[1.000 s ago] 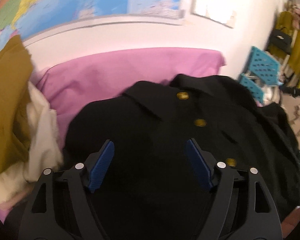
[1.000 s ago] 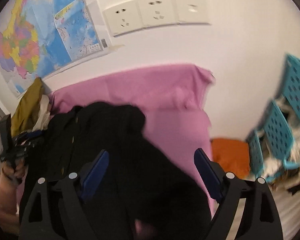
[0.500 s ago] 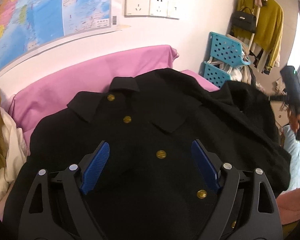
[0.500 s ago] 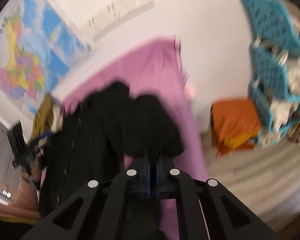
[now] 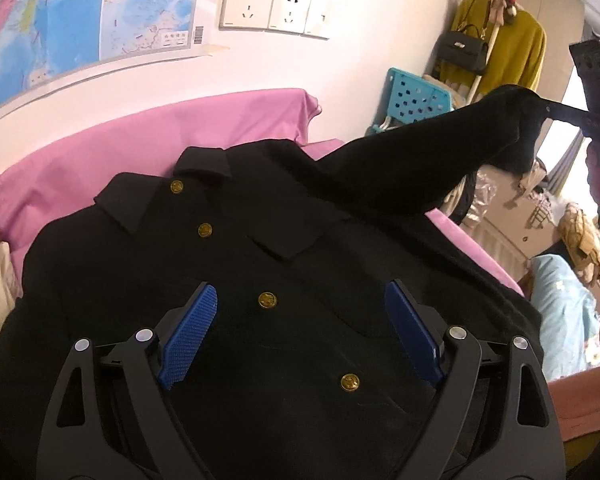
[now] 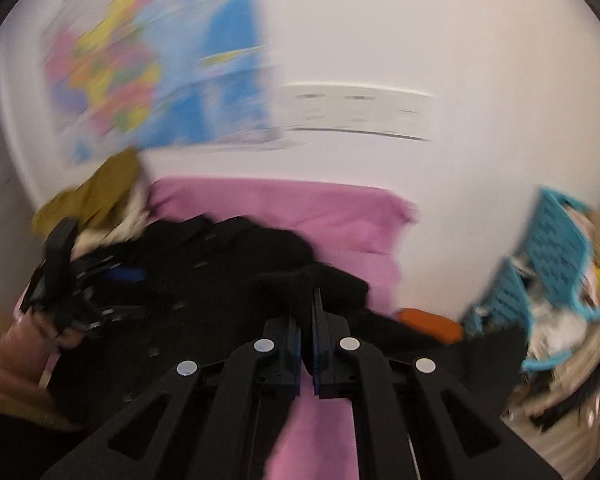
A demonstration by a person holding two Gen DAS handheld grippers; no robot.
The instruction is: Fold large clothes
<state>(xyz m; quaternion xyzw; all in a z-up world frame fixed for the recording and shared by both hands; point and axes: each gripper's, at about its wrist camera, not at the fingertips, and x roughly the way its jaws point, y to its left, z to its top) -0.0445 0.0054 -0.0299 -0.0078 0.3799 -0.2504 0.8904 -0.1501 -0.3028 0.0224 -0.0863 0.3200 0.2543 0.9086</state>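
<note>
Lifted higher than half a second ago, the sleeve (image 5: pixel 432 160) of the black jacket (image 5: pixel 228 264) hangs pinched in the right gripper (image 6: pixel 307 308), fingers together on the matte cloth.
Left gripper (image 5: pixel 300 328) hovers over the brass-buttoned front, blue ribbed pads (image 5: pixel 188 336) wide apart; the jacket lies on a pink sheet (image 5: pixel 140 140). Perforated teal baskets (image 6: pixel 552 248) hold a blurred jumble.

Small print and a barcode sit along the bottom edge of the wall map (image 5: pixel 112 20), too tiny to make out. No other lettering is legible anywhere.
</note>
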